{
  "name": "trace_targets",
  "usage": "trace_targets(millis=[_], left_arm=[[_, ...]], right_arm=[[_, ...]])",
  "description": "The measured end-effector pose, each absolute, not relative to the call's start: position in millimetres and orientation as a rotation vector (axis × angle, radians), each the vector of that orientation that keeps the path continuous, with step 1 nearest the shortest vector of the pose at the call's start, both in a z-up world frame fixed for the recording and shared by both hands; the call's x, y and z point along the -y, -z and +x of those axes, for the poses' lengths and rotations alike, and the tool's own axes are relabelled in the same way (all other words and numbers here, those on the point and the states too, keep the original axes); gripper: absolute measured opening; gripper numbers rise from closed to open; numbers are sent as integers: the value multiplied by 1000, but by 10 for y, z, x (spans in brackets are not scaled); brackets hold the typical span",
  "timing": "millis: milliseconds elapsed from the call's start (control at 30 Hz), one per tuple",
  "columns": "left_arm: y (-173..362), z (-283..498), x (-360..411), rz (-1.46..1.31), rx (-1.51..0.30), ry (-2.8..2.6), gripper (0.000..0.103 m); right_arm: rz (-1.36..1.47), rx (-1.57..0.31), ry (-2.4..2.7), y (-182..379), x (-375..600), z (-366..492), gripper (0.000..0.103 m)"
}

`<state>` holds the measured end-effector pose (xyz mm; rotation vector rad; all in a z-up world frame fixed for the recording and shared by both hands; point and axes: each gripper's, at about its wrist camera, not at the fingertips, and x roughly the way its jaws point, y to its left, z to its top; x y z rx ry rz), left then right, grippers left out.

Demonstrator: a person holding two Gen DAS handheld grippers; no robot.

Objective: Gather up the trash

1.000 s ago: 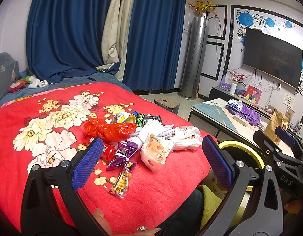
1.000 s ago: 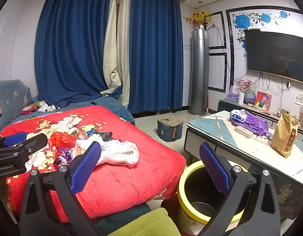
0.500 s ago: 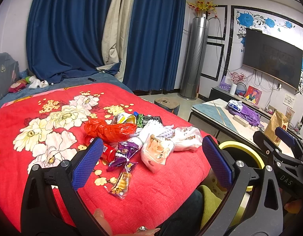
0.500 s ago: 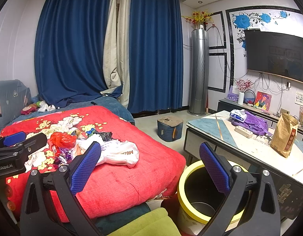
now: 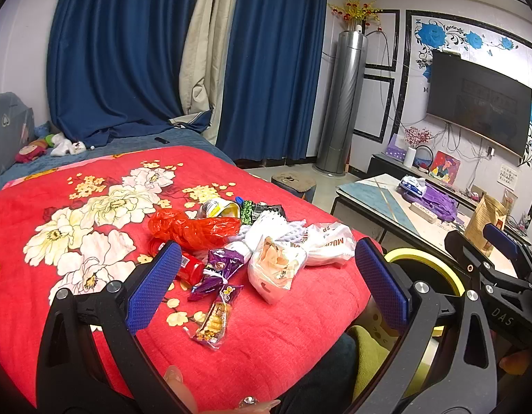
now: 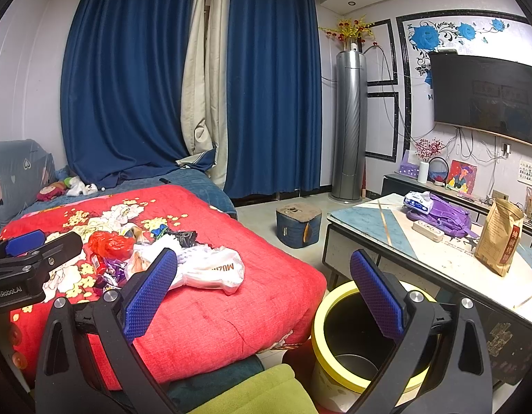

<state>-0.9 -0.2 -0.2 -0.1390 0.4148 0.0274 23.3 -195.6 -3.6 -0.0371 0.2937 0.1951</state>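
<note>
Hovering spread wide, empty: left gripper (image 5: 266, 276) above wrapper pile (image 5: 245, 241) on red blanket (image 5: 76, 207); right gripper (image 6: 262, 289) likewise parted, over yellow-rimmed bin (image 6: 334, 338) beside bed. Risks: thin snack packet (image 5: 214, 317) slipping from pads; pinching blanket along; light bags snagging neighbours, spilling off edge short of bin.

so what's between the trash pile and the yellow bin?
Right wrist view: only bare red blanket up to the bed edge separates the trash pile from the yellow bin.
</note>
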Motion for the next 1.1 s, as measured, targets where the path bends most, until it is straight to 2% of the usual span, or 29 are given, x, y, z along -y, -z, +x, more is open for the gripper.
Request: trace_targets(millis=[600,1100], left_arm=[[-6,-4,-23,-148,-417,-31,93],[-49,146,-483,-153,-403,-117,93]], right_arm=[[-36,-302,-229,71,1914,282,97],[-106,-330,-405,71,1652,611,97]])
